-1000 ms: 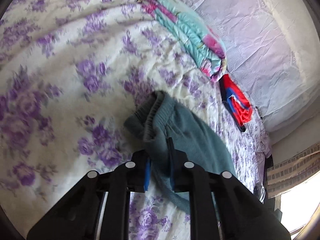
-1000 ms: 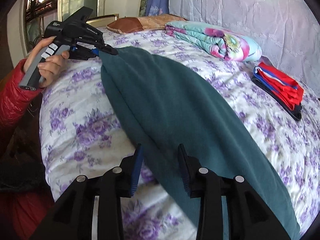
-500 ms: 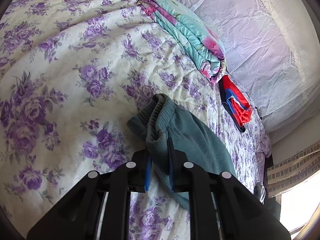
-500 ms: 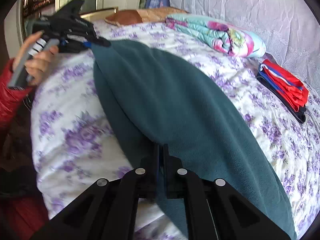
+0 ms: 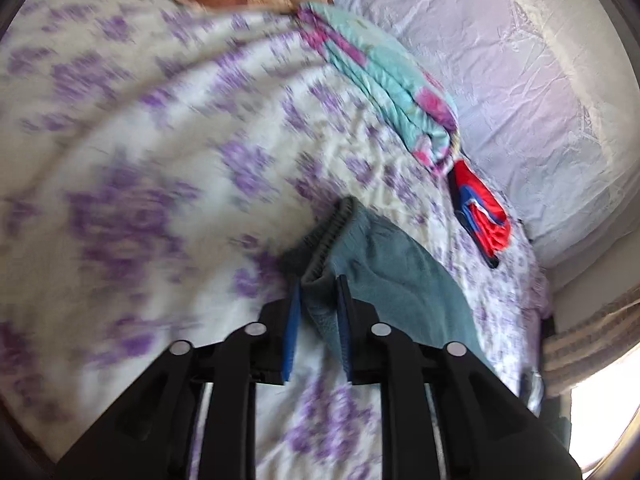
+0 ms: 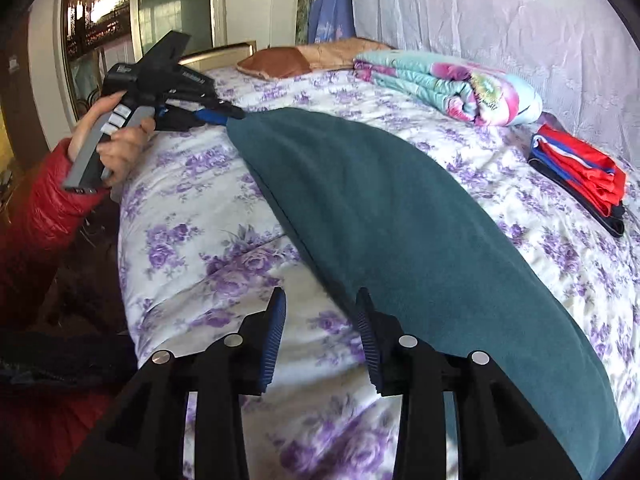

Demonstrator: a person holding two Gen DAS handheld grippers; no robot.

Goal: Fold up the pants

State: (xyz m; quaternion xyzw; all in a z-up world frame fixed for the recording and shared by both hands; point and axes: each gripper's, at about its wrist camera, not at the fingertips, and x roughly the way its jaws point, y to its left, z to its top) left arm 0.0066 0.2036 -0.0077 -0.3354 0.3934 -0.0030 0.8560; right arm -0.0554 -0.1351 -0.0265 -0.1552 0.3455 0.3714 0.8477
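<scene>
Teal pants (image 6: pixel 400 220) lie flat on the bed, running as a long diagonal band from upper left of the right wrist view down to lower right. Waistband end (image 5: pixel 328 232) sits mid-frame in the left wrist view, bunched with the elastic ribbing showing, and the leg trails toward lower right.

Left gripper (image 5: pixel 318 300): blue pads either side of the waistband fabric, cloth between them and bulging against the pads, jaws opening right now. Same gripper seen from the right wrist view at upper left (image 6: pixel 232 114), tip at the corner of the pants, held by a hand (image 6: pixel 116 148) in a red puffy sleeve (image 6: pixel 44 208).

Right gripper (image 6: pixel 320 312): jaws apart and opening, nothing clamped. Pants edge lies just at the right finger; floral sheet shows in the gap between the pads.

Bedsheet (image 6: pixel 192 208) is white with purple flowers, blurred on the left of the left wrist view. Folded turquoise-and-pink quilt (image 6: pixel 452 84) near the top centre-right, well apart from the pants. Folded red and blue cloth (image 6: pixel 580 168) at the right edge, near the pale wall covering (image 6: pixel 500 12). Brown pillow (image 6: pixel 288 60) at the top, beside the quilt. Window (image 6: pixel 96 36) in the upper left.
</scene>
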